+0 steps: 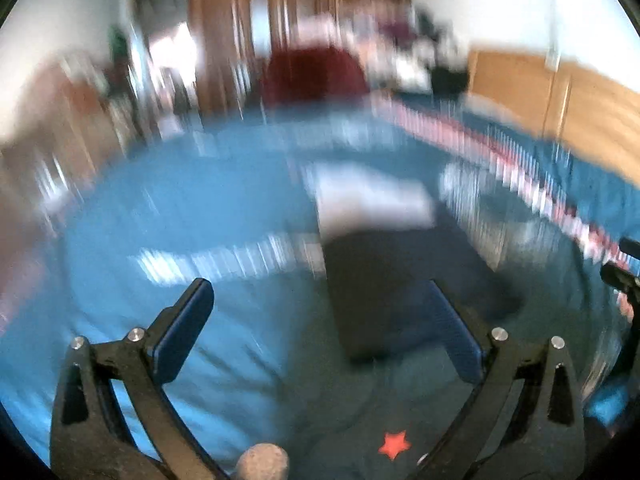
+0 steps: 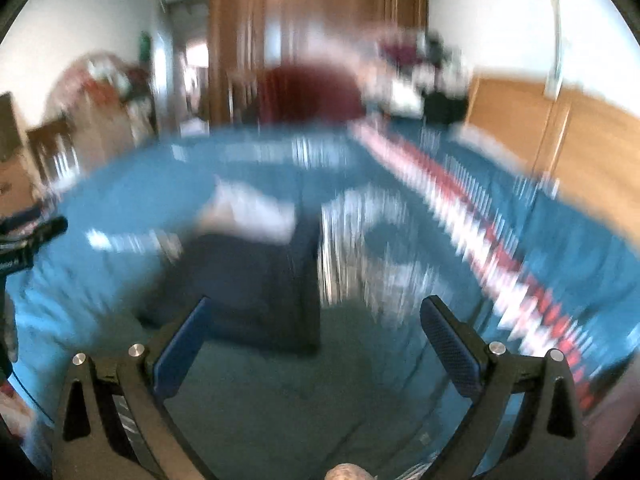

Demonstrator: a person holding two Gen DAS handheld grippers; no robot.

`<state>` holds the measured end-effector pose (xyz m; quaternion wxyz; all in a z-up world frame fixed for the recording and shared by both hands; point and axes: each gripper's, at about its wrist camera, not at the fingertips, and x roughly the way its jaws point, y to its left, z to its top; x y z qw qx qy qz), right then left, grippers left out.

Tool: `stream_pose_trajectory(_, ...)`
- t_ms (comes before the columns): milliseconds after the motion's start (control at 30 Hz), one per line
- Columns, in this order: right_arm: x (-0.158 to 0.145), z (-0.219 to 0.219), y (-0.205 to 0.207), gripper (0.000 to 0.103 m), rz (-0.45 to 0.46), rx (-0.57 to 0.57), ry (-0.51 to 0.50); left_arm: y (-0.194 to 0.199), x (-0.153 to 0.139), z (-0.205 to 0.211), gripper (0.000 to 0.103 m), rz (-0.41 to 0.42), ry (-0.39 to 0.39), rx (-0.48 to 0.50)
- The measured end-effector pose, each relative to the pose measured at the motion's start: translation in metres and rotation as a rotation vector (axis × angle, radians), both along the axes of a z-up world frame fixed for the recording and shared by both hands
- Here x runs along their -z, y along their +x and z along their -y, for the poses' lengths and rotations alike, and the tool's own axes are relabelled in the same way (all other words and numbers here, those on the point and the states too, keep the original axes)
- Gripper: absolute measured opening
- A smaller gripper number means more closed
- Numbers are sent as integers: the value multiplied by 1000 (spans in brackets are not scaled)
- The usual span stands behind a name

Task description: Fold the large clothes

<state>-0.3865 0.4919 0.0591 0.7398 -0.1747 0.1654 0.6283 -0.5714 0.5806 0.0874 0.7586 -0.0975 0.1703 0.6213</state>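
Both views are badly smeared, so fine detail is lost. The left gripper (image 1: 320, 312) has its fingers (image 1: 188, 320) spread wide apart with nothing between them, hovering over a bed covered in a blue bedspread (image 1: 160, 208). Ahead of the fingers and a little toward the right one lies a dark navy garment (image 1: 400, 280), folded into a rough rectangle and lying flat on the spread; the right finger overlaps its near corner in the view, though whether it touches the cloth cannot be told. Just beyond the navy piece, touching its far edge, lies something white (image 1: 372, 204), too blurred to name. A small red star (image 1: 394, 444) shows on the darker cloth below the fingers.

The right gripper (image 2: 320, 324) is likewise wide open and empty. From it, the same navy garment (image 2: 248, 280) lies ahead of the left finger, with the white cloth (image 2: 252, 216) beyond it. A red-and-white patterned band (image 2: 460, 208) runs along the bedspread beyond the right finger. Far ahead stand a dark red mound (image 2: 312, 92), a wooden wardrobe (image 2: 320, 12) and a wooden headboard (image 2: 560, 128).
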Motion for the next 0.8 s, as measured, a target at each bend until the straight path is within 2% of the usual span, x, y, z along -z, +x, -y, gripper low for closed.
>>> stream_pose_trajectory(67, -53, 34, -22, 103, 68, 27, 141, -8, -50, 41, 103, 19, 162, -81)
stream_pose_trajectory(100, -68, 47, -30, 103, 93, 45, 197, -13, -68, 63, 103, 40, 238, -110)
stream_pose_trajectory(133, -80, 60, -38, 103, 95, 61, 239, -19, -79, 79, 103, 83, 266, -118)
stream_pose_trajectory(167, -88, 68, -43, 103, 68, 61, 251, -26, -86, 92, 103, 147, 266, -109)
stream_pose_trajectory(200, -92, 71, -45, 103, 11, 29, 233, -28, -89, 98, 103, 169, 242, -96)
stream_pose_trajectory(233, -93, 68, -47, 103, -31, -9, 189, -26, -89, 104, 103, 159, 216, -95)
stream_pose_trajectory(267, -91, 64, -51, 103, -32, -11, 158, -22, -88, 107, 103, 139, 215, -97)
stream_pose_trajectory(467, -69, 48, -51, 103, -117, -22, 50, 5, -65, 110, 103, 18, 149, -73)
stream_pose_trajectory(633, -52, 40, -52, 103, -146, -54, -7, 9, -59, 112, 103, 16, 119, -62)
stream_pose_trajectory(800, -47, 39, -52, 103, -161, -61, -14, 9, -57, 113, 103, 24, 103, -65)
